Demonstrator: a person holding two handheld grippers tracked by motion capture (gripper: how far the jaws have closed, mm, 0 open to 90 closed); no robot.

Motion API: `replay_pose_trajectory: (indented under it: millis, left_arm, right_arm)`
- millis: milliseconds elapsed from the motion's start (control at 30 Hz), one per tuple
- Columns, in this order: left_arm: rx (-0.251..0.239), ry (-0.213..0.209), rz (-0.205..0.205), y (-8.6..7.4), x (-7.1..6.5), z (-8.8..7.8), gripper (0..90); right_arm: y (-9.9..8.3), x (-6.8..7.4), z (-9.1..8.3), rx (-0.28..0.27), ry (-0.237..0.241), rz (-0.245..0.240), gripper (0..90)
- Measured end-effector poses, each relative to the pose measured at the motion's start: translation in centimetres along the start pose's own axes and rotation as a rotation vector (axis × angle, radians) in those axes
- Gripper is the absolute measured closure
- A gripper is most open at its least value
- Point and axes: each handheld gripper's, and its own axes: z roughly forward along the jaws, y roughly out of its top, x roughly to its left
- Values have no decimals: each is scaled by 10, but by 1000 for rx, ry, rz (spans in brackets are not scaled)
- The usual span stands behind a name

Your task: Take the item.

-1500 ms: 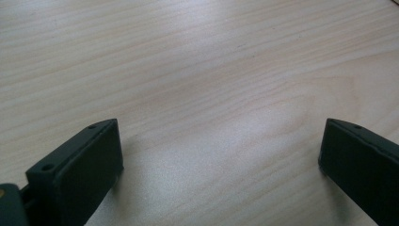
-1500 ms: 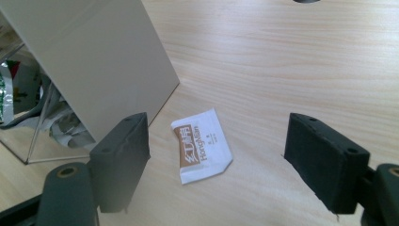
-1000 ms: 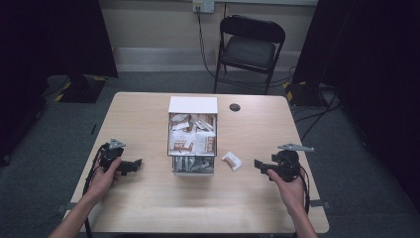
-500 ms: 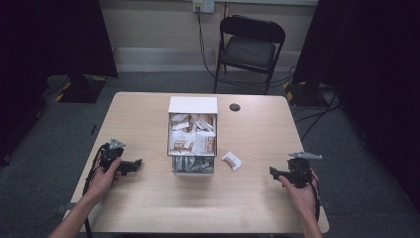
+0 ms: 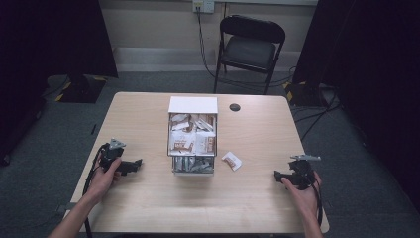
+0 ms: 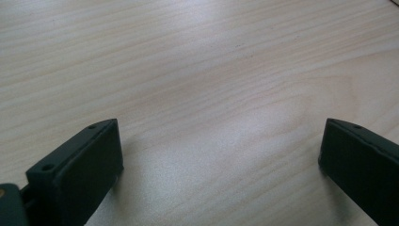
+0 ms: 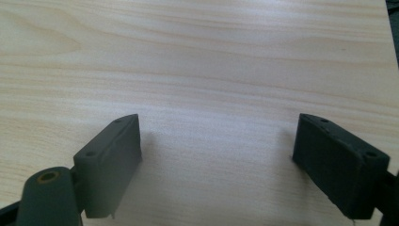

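Two grippers, one box, one loose packet.
You are holding your left gripper (image 5: 134,165) and right gripper (image 5: 278,176) wide open and empty near the table's (image 5: 148,208) side edges; the right's jaws have just been widening, while the box (image 5: 192,134) and packet (image 5: 231,160) are sitting mid-table.

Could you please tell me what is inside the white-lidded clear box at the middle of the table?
The white-lidded clear box holds white and brown snack packets; whatever lies beneath them is covered.

Two black handheld grippers, left gripper (image 5: 134,164) and right gripper (image 5: 277,175), are seen, each topped by a grey three-cornered plate, trailed by a black cable, with screw-holed rectangular jaws.
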Motion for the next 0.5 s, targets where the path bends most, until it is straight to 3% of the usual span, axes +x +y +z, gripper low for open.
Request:
replay_pose_trajectory:
  millis: [100,167,200,300,500]
  left_arm:
    - [-6,5,-6,-1,-1,0,0]
    - [-8,4,-4,-1,-2,0,0]
    - [-8,4,-4,-1,-2,0,0]
    - [-8,3,-2,-1,-2,0,0]
    - [-6,2,-2,-1,-2,0,0]
  right_arm:
    - [-1,2,1,-12,-17,11,132]
    - [-5,4,2,-40,-28,21,103]
    - [-11,6,5,-92,-25,21,60]
    - [-14,6,6,-121,-24,11,49]
    - [-16,8,4,-119,-46,34,44]
